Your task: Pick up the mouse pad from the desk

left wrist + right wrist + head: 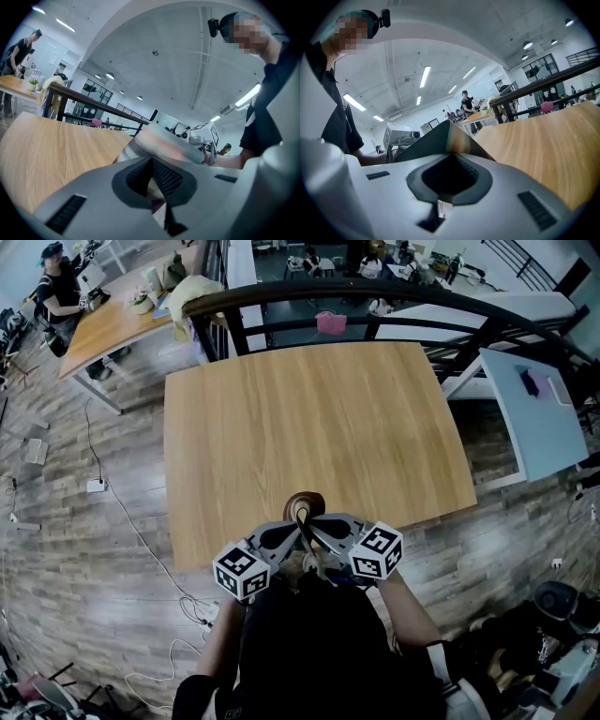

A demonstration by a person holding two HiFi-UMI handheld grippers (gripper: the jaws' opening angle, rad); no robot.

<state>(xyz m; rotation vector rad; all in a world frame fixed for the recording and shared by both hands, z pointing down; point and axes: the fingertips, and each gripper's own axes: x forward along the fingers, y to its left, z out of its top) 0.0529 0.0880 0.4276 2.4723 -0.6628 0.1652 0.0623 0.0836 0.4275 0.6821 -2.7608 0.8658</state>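
While the two grippers meet tip to tip over the near edge of the worktop (309,418), the mouse pad (305,504) is pinched between them and stands folded upward, not flat on the wood.

Head view: the left gripper (289,532) and the right gripper (323,529) converge at the middle. Their marker cubes flare outward toward the person's arms. The mouse pad shows as a small brown arch seen edge-on, just beyond the fingertips. The pale wooden worktop stretches away toward a dark railing (375,296).

Left gripper view: the left gripper (152,183) has its jaws pressed together on a thin edge of the mouse pad (164,143). The sheet rises above them as a blurred, pale, curved surface. The right gripper (206,140) lies close behind it.

Right gripper view: the right gripper (449,180) likewise has its jaws clamped on the mouse pad (440,136). Here the sheet forms a dark, tent-like fold with a brownish inner face at the crease. The wooden worktop (543,145) runs off to the right.

Background: a second table (112,324) stands at upper left with a person (56,287) beside it. A light blue table (539,418) stands at the right, and cables (141,540) trail across the plank floor (84,549).
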